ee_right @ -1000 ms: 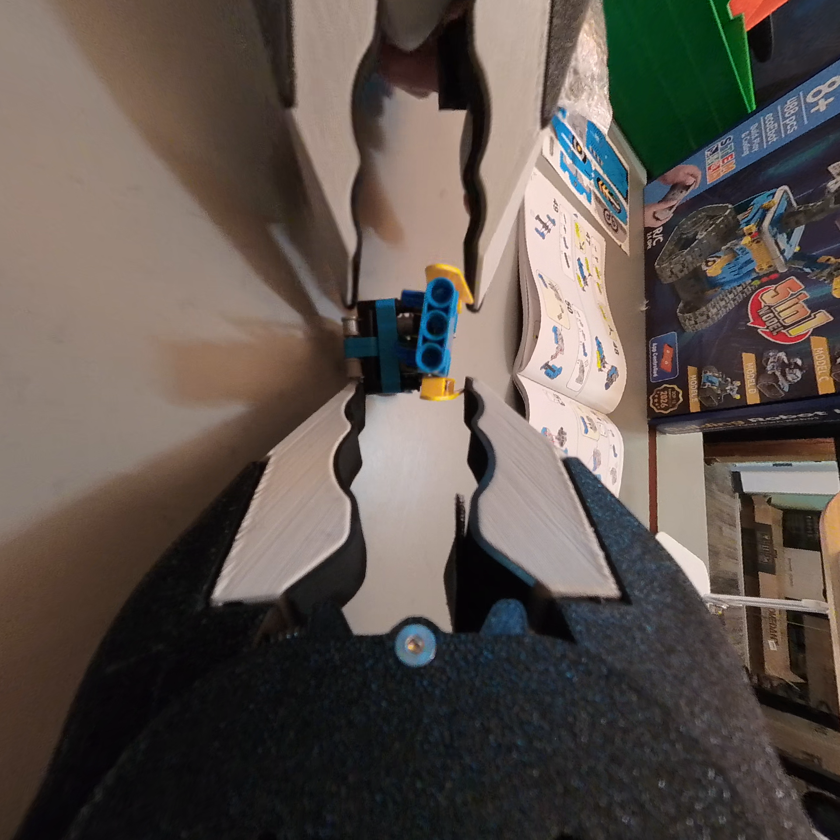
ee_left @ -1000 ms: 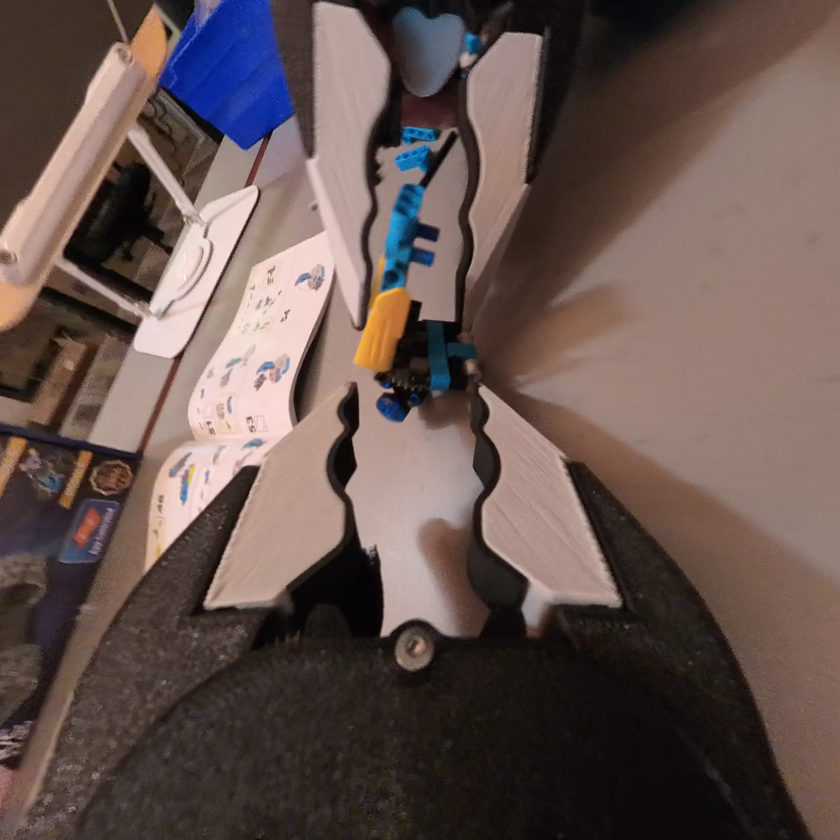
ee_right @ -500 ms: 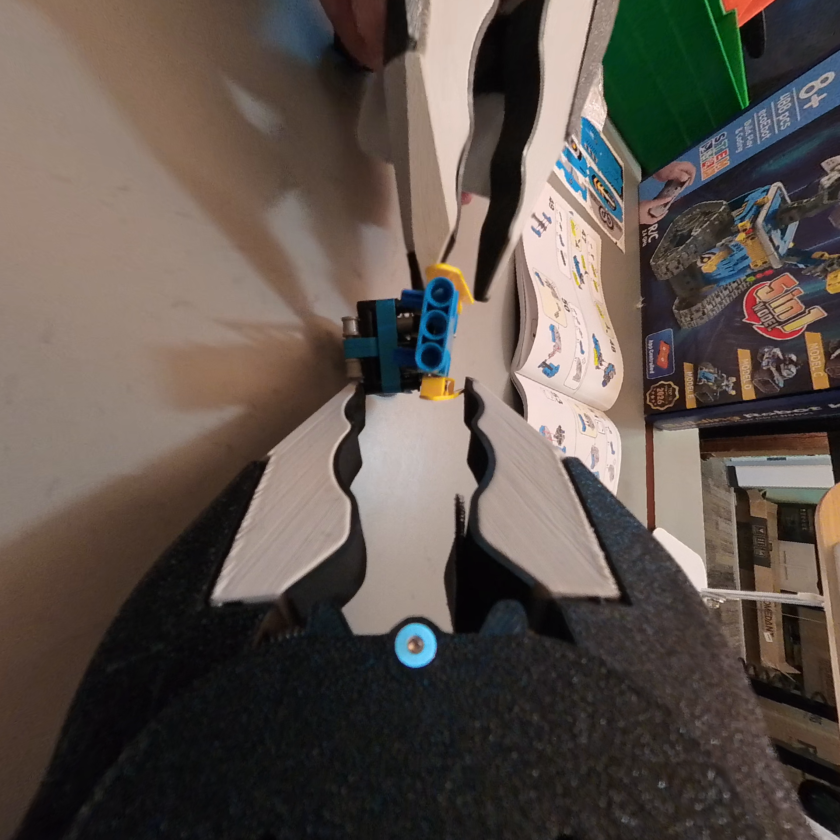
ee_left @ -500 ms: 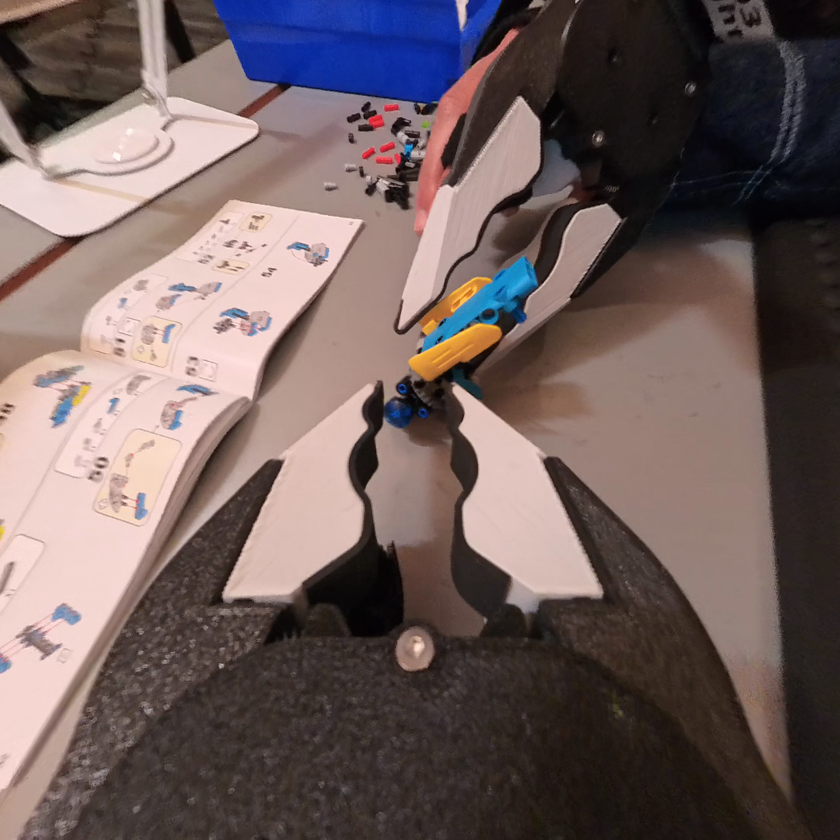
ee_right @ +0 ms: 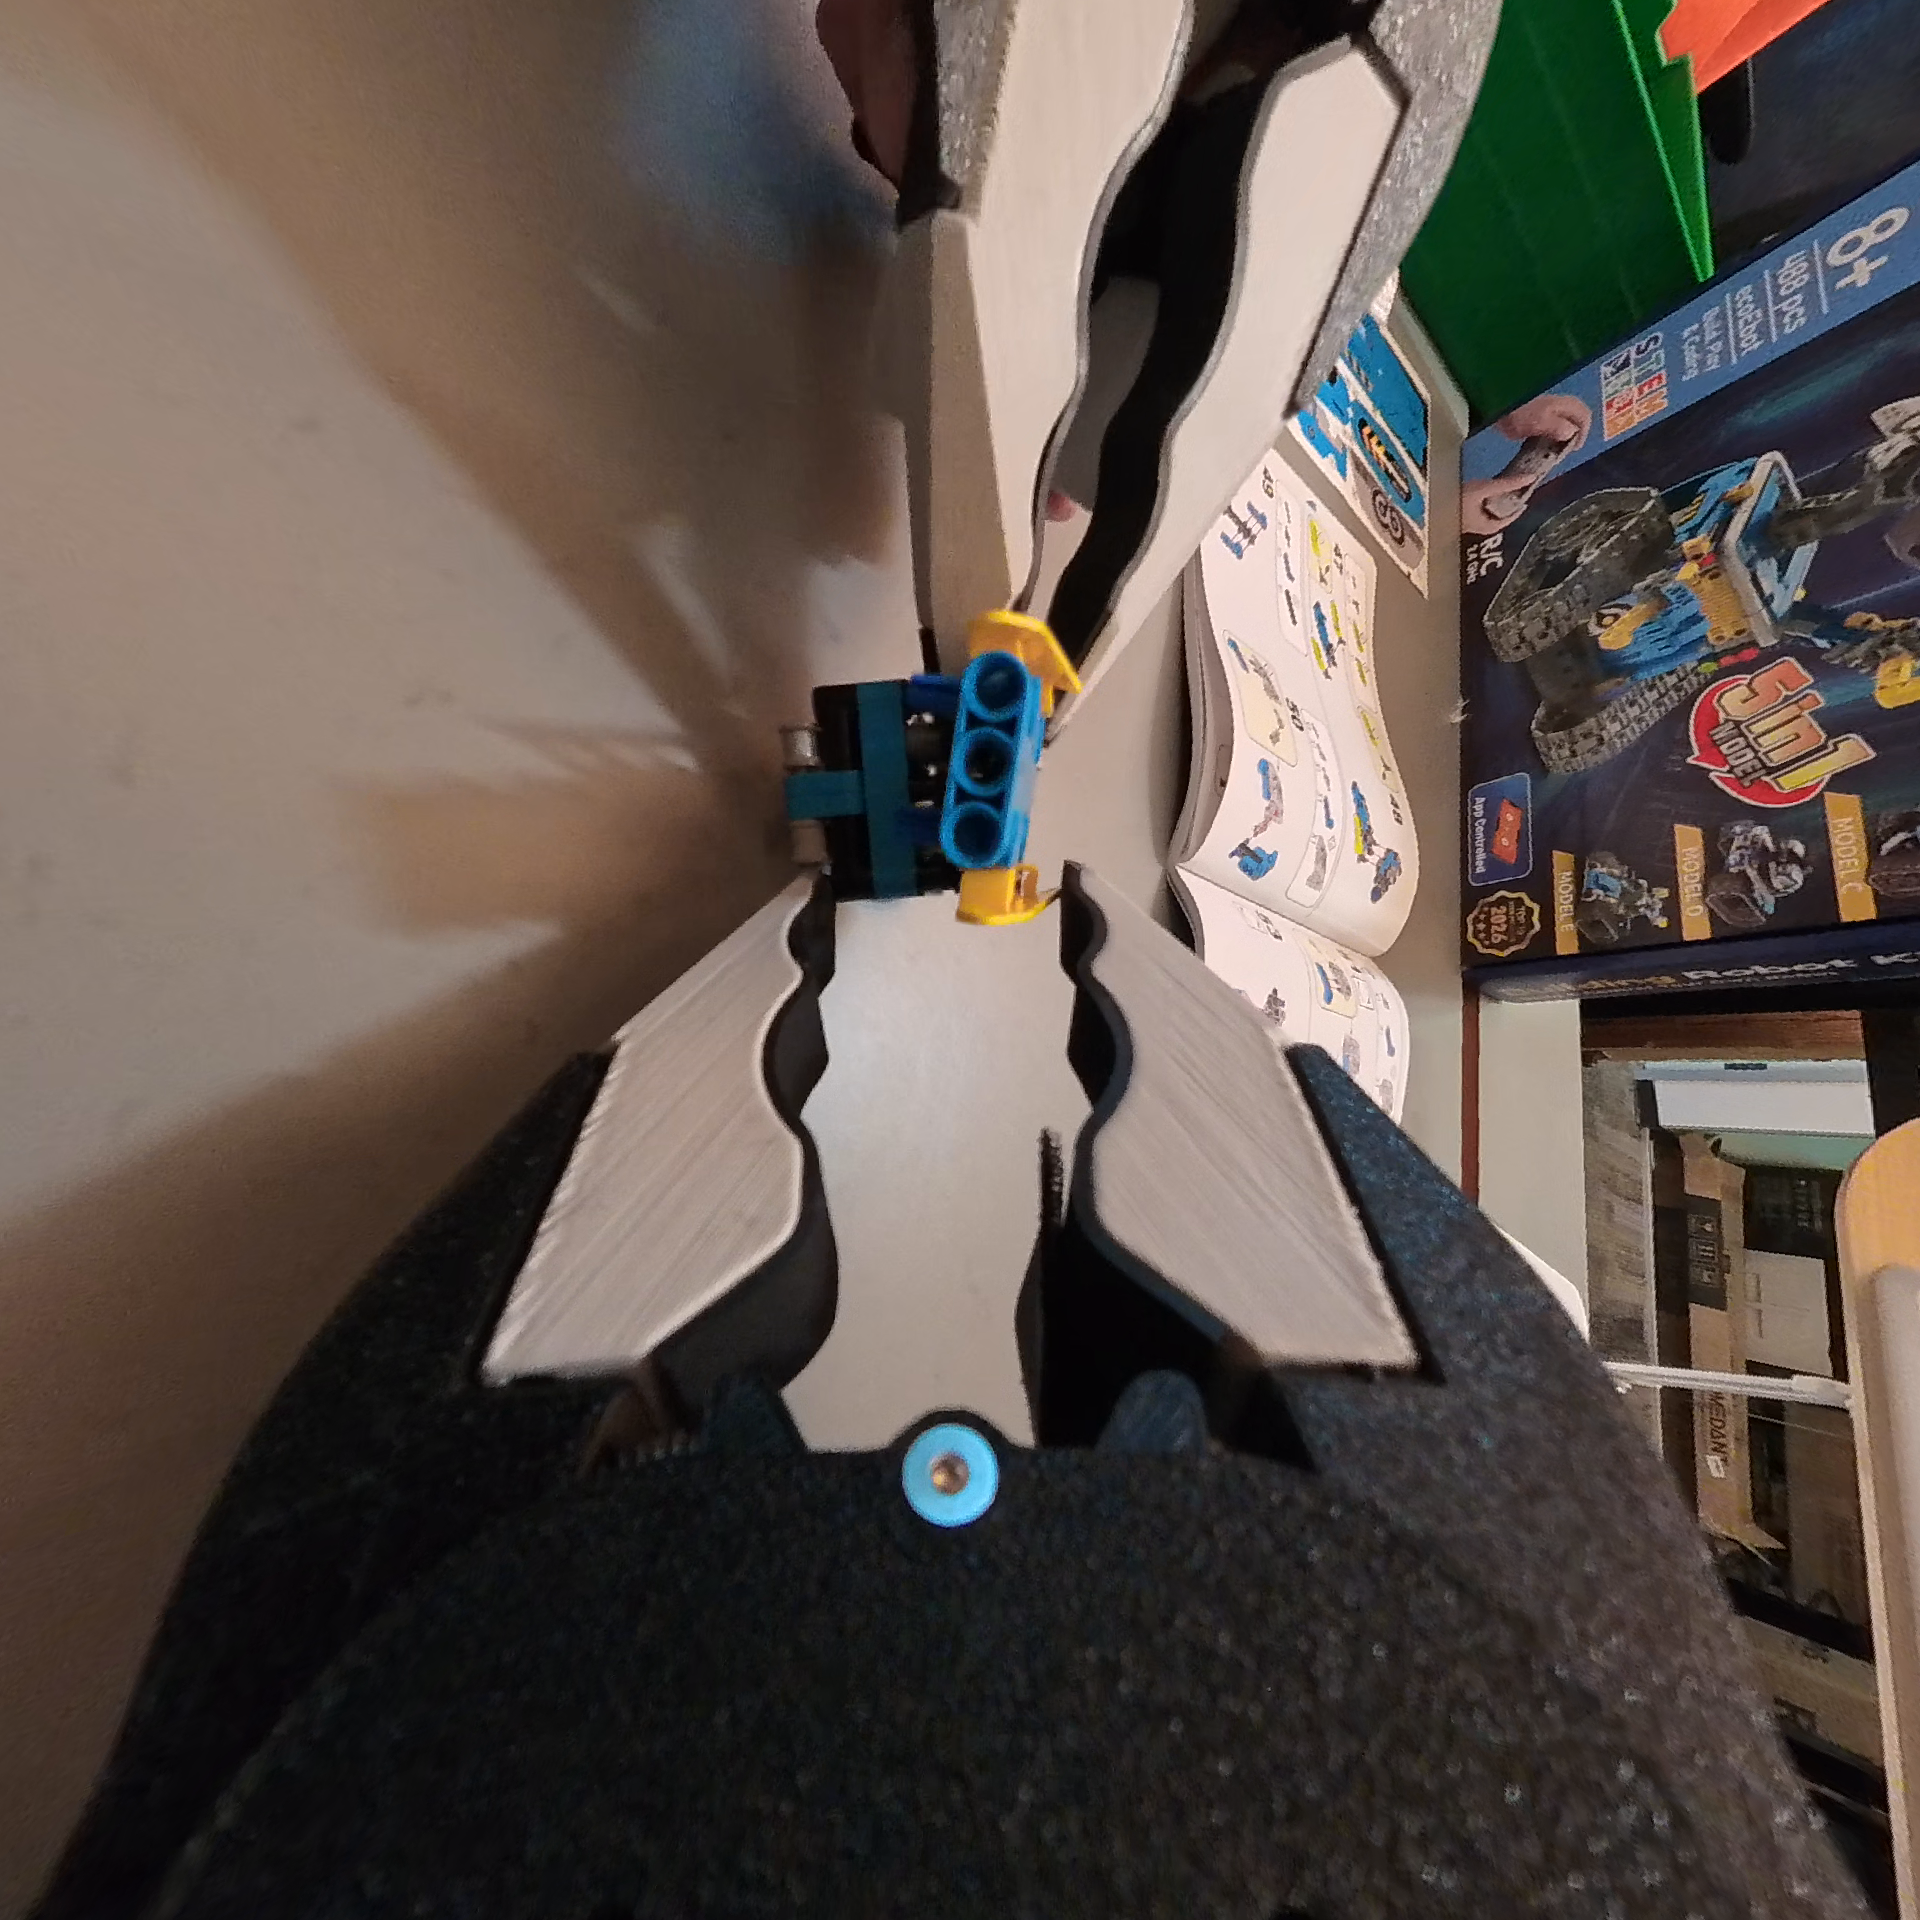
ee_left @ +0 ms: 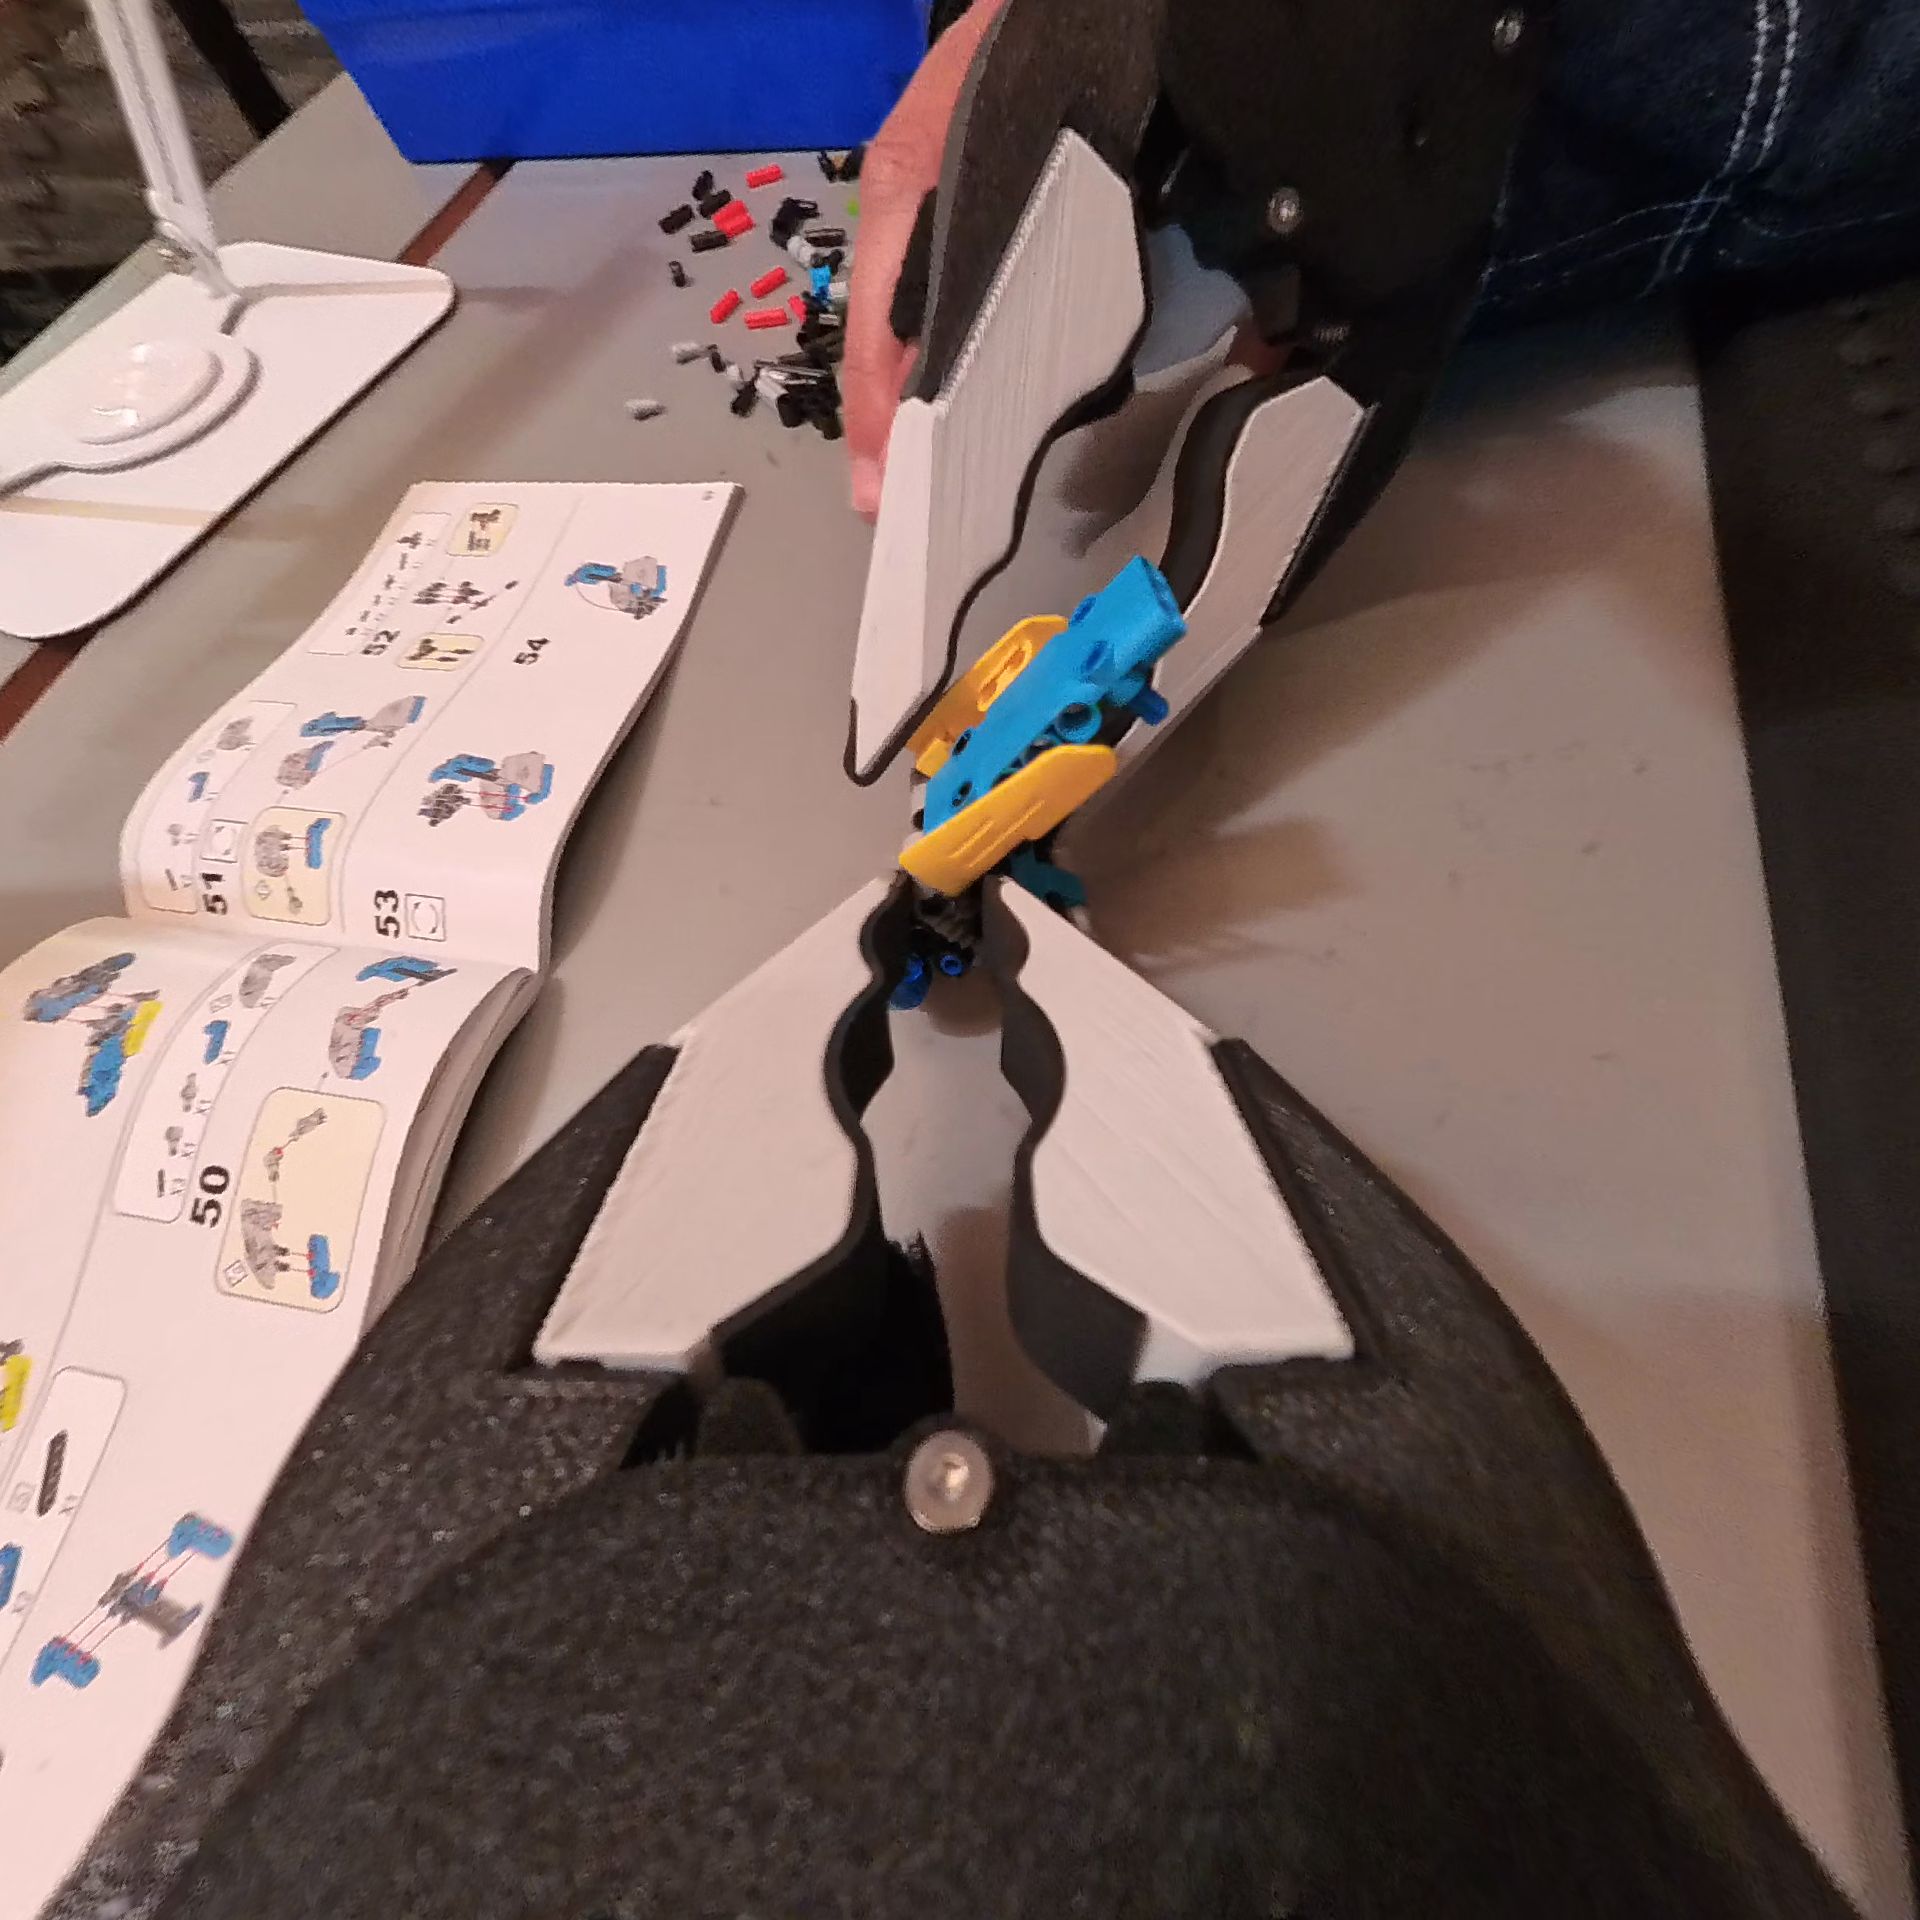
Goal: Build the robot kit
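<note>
While our left gripper [ee_left: 940, 914] pinches the near end of the blue-and-yellow brick model [ee_left: 1023, 748], our right gripper [ee_right: 935, 904] clamps its far end, sharing its weight above the table [ee_left: 1455, 831].

Each gripper is built from a black, grainy foam-like body carrying two pale grey ribbed fingers edged in wavy black rubber. Behind the left gripper [ee_left: 940, 914] jaws a silver screw is set; behind the right gripper [ee_right: 935, 904] jaws, a blue-ringed one. A dark blue white-stitched denim sleeve [ee_left: 1714, 156] is worn.
</note>
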The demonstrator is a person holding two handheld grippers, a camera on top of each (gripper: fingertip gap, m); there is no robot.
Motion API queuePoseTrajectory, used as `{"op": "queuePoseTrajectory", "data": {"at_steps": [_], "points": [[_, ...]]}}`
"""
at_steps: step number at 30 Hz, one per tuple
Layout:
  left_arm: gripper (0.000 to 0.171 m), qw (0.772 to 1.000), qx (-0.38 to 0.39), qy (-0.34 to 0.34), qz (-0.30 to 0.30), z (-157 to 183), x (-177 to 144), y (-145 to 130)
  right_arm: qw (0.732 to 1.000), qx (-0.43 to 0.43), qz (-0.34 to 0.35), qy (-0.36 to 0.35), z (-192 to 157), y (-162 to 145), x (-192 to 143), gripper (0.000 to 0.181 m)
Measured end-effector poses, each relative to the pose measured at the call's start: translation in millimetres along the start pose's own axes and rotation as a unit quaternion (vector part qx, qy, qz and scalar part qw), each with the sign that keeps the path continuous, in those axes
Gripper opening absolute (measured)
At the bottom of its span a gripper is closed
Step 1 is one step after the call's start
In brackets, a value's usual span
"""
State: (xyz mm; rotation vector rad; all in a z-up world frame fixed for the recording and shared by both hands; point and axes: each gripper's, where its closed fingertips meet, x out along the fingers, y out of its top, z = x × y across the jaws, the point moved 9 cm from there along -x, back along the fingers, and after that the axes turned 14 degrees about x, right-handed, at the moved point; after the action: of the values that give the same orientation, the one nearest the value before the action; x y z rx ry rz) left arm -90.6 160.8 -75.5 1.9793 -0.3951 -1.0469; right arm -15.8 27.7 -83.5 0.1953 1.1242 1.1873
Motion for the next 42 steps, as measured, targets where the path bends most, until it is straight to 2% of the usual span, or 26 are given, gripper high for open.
{"op": "queuePoseTrajectory", "data": {"at_steps": [8,17,27,31,35,38,42], "points": [[0.012,0.997,-0.015,-0.079,0.001,-11,-2,-4,1.0,-0.008,0.003,0.003,-2,2,1,0.044],[0.01,0.99,0.01,-0.141,-0.03,-19,-2,0,1.0,-0.017,-0.001,0.004,-3,4,2,0.044],[0.008,0.983,0.047,-0.169,-0.058,-19,-1,3,0.999,-0.041,-0.01,-0.001,-7,6,2,0.044],[0.008,0.981,0.029,-0.186,-0.054,-25,0,3,0.999,-0.033,-0.011,-0.002,-6,6,2,0.044],[0.009,0.987,-0.042,-0.148,-0.04,-26,1,2,1.0,-0.006,-0.02,-0.012,-1,2,3,0.043],[0.018,0.994,-0.08,-0.068,-0.028,-12,-1,0,1.0,-0.013,-0.022,-0.015,-2,1,2,0.043],[0.017,0.996,-0.067,0.048,-0.035,6,-10,2,1.0,-0.003,-0.017,-0.011,-2,1,3,0.043]]}}
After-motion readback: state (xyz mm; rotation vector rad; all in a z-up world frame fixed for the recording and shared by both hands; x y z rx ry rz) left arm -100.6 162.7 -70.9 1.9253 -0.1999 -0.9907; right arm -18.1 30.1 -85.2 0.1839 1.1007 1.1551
